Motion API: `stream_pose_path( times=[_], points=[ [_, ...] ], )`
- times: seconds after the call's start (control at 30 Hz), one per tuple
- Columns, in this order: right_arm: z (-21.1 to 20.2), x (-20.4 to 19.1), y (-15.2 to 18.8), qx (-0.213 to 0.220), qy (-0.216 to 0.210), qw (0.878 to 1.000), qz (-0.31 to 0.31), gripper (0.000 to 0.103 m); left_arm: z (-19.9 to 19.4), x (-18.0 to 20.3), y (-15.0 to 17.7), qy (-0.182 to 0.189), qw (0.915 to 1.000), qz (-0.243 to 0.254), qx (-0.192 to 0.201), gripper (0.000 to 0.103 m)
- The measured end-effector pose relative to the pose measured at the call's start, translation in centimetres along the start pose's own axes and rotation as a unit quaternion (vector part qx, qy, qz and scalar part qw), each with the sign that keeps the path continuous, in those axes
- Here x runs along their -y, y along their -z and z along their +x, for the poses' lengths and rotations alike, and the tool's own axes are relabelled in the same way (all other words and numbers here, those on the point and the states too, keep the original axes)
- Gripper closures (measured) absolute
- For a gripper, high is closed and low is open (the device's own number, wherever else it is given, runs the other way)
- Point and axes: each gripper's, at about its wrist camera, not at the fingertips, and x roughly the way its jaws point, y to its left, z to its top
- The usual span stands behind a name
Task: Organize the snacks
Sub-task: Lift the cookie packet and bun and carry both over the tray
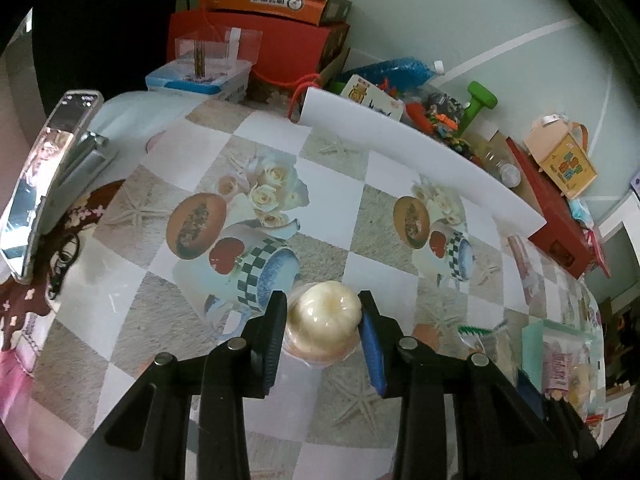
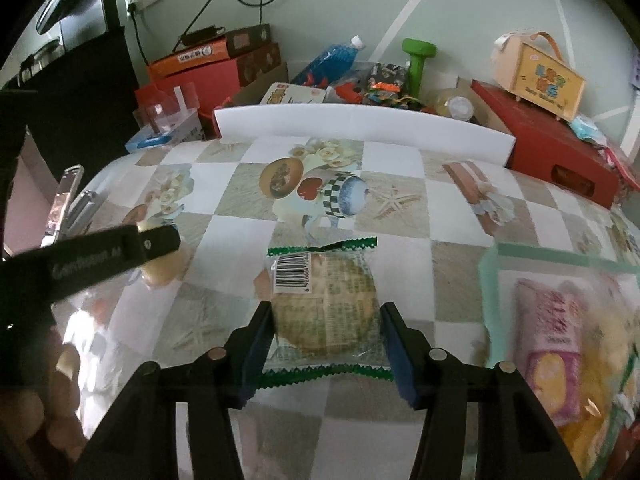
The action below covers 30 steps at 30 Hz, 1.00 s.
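Where clamped, biscuit packet [image 2: 325, 312] lengthwise

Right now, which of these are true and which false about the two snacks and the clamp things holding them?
1. The left gripper has its jaws closed on a round cream-coloured pastry. True.
2. The right gripper holds a banana. False: it holds a wrapped round biscuit with a barcode.
3. The biscuit wrapper has green zigzag edges. True.
4. A blue dumbbell stands by the wall. False: the dumbbell is green.
5. The tablecloth is plain white. False: it is chequered with printed pictures.
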Motion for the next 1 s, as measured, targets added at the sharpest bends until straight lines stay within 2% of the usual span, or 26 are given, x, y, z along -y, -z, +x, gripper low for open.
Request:
stream_pose_path(
  times=[0.57, 0.7, 1.0],
  points=[
    [-8.7, 2.4, 2.6, 0.039, 0.002, 0.999, 0.014, 0.047, -7.3, 1.3, 0.5, 0.0, 0.9988, 0.008, 0.048, 0.066],
    [-10.4, 3.3, 3.1, 0.049, 0.002, 0.999, 0.021, 0.047, -8.8, 2.6, 1.4, 0.007, 0.9983, 0.019, 0.055, 0.066],
    [-13.6, 6.6, 3.5, 0.083, 0.003, 0.995, 0.059, 0.047, -11.1, 7.4, 2.7, 0.032, 0.9938, 0.077, 0.073, 0.066]
  ],
)
